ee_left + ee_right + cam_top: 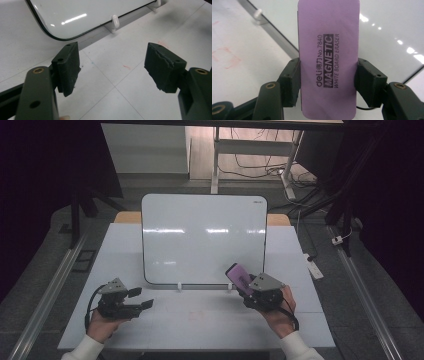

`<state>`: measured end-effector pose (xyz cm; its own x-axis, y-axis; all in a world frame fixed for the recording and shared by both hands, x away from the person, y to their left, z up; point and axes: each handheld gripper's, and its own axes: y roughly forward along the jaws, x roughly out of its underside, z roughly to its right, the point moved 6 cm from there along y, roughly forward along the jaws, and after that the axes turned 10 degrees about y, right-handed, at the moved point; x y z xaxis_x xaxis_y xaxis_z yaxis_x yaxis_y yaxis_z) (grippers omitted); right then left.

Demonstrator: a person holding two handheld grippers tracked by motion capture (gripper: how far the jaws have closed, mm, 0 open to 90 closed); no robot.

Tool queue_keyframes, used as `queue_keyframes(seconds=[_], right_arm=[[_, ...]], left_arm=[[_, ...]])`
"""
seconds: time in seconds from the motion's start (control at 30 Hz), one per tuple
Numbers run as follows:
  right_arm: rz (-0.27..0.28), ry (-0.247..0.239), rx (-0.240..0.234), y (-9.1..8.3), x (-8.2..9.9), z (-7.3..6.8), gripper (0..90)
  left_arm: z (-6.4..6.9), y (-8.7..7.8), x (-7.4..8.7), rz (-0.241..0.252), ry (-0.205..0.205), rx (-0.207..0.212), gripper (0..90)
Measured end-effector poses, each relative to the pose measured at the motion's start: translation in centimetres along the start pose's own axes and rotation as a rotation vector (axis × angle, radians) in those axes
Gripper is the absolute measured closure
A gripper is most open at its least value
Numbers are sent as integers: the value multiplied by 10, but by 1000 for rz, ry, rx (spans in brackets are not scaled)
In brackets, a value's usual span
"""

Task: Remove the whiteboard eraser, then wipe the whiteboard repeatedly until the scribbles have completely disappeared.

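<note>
The flat purple magnetic whiteboard eraser [328, 60] is already picked up, clamped between the right tongs [251, 287] at the lower right corner of the glossy, clean-looking rounded whiteboard [200, 235]; any wiping looks yet to begin. The left tongs [137, 299] rest released and empty, off the whiteboard's lower left corner above the white worktop [200, 320].

Whiteboard [200, 237]: glossy, smooth white surface with bright reflections; thin dark rim.
Board feet [114, 22]: smooth white plastic clips.
Eraser [328, 57]: matt purple plastic-looking back, smooth, with black print.
Left gripper [112, 67] pads: matt dark rubber-like blocks, edges chipped and rough.
Right gripper [328, 82]: matt dark plastic, brass-coloured metal pivots.
Table [200, 315]: matt white top, faintly marked with red.
</note>
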<state>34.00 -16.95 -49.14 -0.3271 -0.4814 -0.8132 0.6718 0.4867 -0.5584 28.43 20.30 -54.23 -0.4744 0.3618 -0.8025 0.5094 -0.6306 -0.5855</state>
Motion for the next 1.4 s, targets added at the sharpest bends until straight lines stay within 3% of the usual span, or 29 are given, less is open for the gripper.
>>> queue_keyframes(seconds=[0.3, 0.5, 0.73, 1.13, 1.4], right_arm=[[26, 22, -81, 3, 7, -12, 407], [36, 1, -119, 4, 10, -22, 407], [27, -44, -141, 7, 12, -33, 406], [27, -90, -161, 17, 9, -49, 406], [30, -120, -169, 23, 6, -59, 407]], left_arm=[[-3, 0, -2, 5, -12, 8, 287], [-2, 0, -4, 5, -18, 22, 285], [6, 5, -20, 15, -6, 67, 276], [30, 24, -52, 12, 55, 147, 266], [44, 32, -70, 5, 97, 163, 262]])
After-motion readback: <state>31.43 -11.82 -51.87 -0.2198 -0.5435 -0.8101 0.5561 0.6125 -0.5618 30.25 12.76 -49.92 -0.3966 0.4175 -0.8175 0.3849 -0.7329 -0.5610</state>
